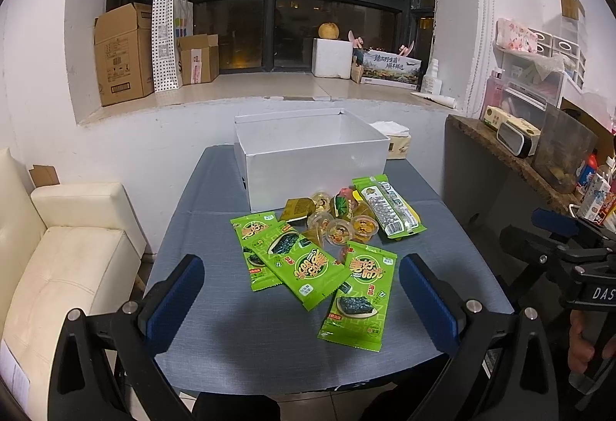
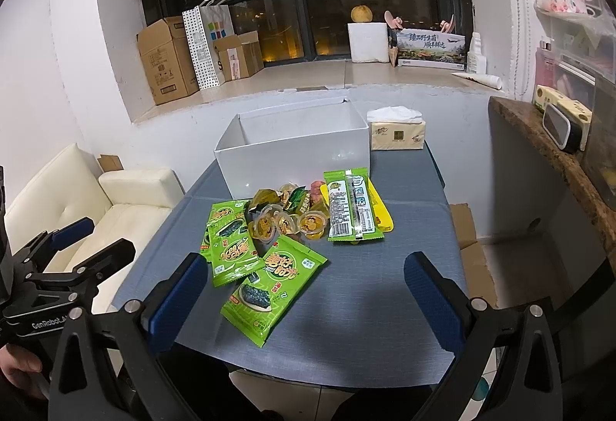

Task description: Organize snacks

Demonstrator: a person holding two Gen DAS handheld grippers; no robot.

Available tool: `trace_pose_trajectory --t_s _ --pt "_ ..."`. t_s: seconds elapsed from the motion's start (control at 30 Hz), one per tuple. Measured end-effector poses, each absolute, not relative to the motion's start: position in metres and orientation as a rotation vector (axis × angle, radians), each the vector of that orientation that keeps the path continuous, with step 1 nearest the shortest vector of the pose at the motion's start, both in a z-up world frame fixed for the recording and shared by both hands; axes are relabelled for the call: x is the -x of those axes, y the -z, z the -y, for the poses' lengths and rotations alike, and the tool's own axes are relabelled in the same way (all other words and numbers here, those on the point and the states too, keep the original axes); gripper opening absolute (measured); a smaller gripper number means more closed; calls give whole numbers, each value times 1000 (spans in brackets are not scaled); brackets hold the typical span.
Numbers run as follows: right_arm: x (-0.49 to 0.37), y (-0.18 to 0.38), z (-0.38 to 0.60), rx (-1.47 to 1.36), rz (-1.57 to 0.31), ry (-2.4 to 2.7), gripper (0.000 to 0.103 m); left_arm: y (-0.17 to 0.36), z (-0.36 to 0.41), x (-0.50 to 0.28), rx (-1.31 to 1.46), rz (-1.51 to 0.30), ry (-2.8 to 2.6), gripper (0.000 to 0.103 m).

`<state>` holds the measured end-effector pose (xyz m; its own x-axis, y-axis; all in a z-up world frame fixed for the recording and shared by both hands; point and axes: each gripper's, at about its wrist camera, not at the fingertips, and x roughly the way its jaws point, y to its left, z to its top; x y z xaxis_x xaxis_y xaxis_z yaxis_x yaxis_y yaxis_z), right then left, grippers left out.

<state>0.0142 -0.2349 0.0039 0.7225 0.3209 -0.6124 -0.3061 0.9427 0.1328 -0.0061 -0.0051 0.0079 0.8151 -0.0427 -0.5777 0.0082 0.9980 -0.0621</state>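
A heap of snacks is seen on the blue table [image 1: 215, 324], just in front of an open white box [image 1: 312, 166] in which nothing can be seen from either view; by that showing, the sorting is judged not yet begun. Nearest the grippers lies a green seaweed packet [image 1: 356, 299], flat and apart from the fingers. Two more seaweed packets [image 1: 285, 259] are overlapped beyond it, toward the left. Behind them a cluster of small jelly cups [image 1: 338, 230] is gathered, with a few small wrapped sweets [image 1: 294, 211] against the box wall, and a long green packet [image 1: 389, 207] is laid back-side up to the right, its length running toward the box.

In the left wrist view, the nearest packet's long axis is run from near to far, slightly slanted, and its lower end is placed between the two blue pads, nearer the right-hand one. In the right wrist view the same packet [image 2: 273, 290] is found left of centre, slanted toward the left pad.

The left gripper [image 1: 302, 299] is held wide apart with nothing between the fingers, and the right gripper [image 2: 302, 299] likewise. The left gripper is judged the better aligned, a short forward descent across the packet's narrow width being called for.

A tissue pack [image 2: 396, 132] is stood beside the box.
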Motion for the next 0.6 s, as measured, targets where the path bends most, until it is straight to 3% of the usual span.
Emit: trace_pose_trajectory --t_s 0.6 --pt "-15 0 234 -25 -680 -352 103 -9 4 5 55 -620 28 103"
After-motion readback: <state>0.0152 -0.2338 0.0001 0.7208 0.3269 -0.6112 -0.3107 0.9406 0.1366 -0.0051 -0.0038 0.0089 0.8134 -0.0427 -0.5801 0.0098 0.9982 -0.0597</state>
